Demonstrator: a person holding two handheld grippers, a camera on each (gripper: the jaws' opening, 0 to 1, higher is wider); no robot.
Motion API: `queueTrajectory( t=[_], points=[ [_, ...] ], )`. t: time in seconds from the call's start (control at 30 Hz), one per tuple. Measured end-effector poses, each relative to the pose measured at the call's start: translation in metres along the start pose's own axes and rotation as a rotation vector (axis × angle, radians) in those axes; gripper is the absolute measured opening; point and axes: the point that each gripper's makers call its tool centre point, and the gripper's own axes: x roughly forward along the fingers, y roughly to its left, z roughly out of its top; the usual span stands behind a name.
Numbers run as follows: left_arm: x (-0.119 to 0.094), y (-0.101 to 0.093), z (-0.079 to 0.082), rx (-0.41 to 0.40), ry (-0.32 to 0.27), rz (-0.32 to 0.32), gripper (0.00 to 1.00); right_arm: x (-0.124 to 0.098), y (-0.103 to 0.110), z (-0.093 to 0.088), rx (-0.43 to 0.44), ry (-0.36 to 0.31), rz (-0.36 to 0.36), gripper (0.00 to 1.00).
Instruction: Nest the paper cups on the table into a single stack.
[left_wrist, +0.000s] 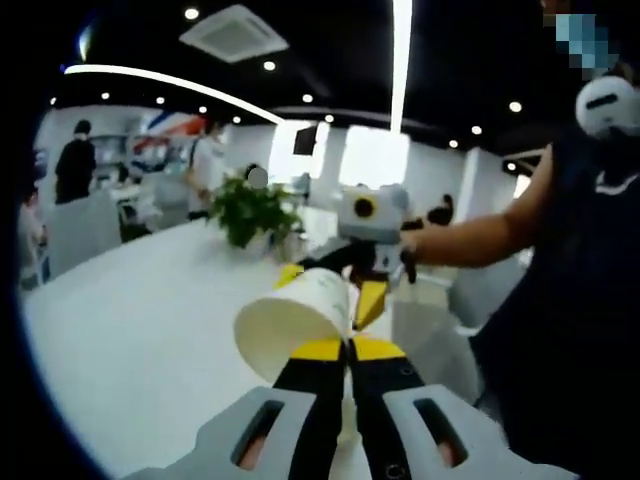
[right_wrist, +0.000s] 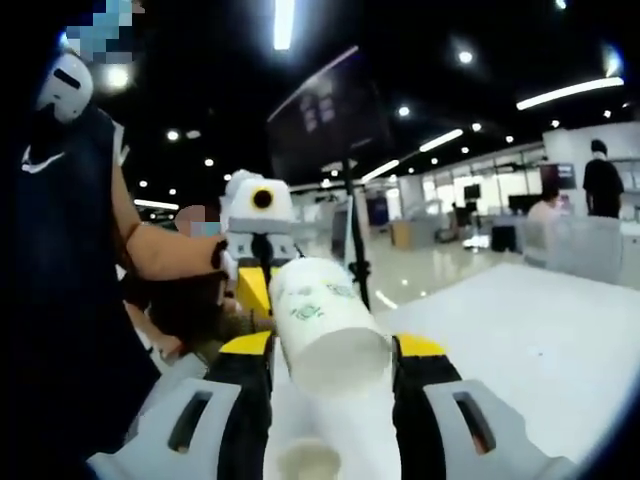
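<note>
- The white table (left_wrist: 130, 330) takes up the lower left of the left gripper view and the lower right of the right gripper view. Both grippers hang above it, so a cup let go here would probably drop to the top and roll off toward an edge.
- The person's arm (left_wrist: 470, 240) reaches in from the right of the left gripper view. Both tools are hand-held, so I judge a small wobble of either wrist could throw off the line-up.
- The paper cup (right_wrist: 325, 325) lies on its side in the centre of the right gripper view, open mouth toward the camera. The right gripper (right_wrist: 330, 350) has its jaws spread about cup-wide, one on each side of the wall. I cannot tell how firmly they bear on it. Too hard a squeeze may dent the rim; too light, and it slips.
- In the left gripper view the same cup (left_wrist: 295, 315) sits centre frame, tilted, with the right gripper behind it.
- The left gripper (left_wrist: 348, 350) has its jaws nearly together at bottom centre, apparently nipping the cup's rim; two grips pulling apart could tear the paper.
- A second cup (right_wrist: 308, 460) shows at the bottom edge of the right gripper view, blurred; a skewed approach would jam the nesting.
</note>
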Motion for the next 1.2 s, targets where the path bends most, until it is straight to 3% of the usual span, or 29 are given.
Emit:
queueTrajectory(
  t=[0.07,0.17,0.27,0.33,0.5,0.77,0.93,1.2],
  points=[
    [-0.001,0.006,-0.006,0.026,0.07,0.024,0.0,-0.003,-0.003,0.003,-0.015,-0.015,-0.017,0.59],
    [0.002,0.003,0.004,0.023,0.066,-0.01,0.0,-0.009,-0.009,0.003,-0.018,-0.013,-0.048,0.65],
    [0.005,0.01,0.003,0.078,0.123,0.012,0.0,-0.013,-0.015,-0.002,-0.031,0.01,-0.082,0.8],
    [0.008,0.012,-0.007,0.089,0.244,0.007,0.0,-0.019,-0.021,-0.007,-0.04,0.022,-0.121,0.85],
    [0.015,0.014,-0.014,0.125,0.401,-0.012,0.0,-0.036,-0.038,-0.017,-0.028,0.035,-0.216,1.0],
    [0.023,0.025,-0.015,0.24,0.617,-0.007,0.0,-0.061,-0.044,-0.035,-0.013,0.061,-0.273,1.0],
    [0.026,0.024,-0.008,0.289,0.704,-0.022,0.0,-0.068,-0.045,-0.044,0.002,0.067,-0.293,1.0],
    [0.021,0.022,-0.013,0.358,0.991,-0.042,0.0,-0.072,-0.045,-0.056,0.015,0.083,-0.313,1.0]
  ],
)
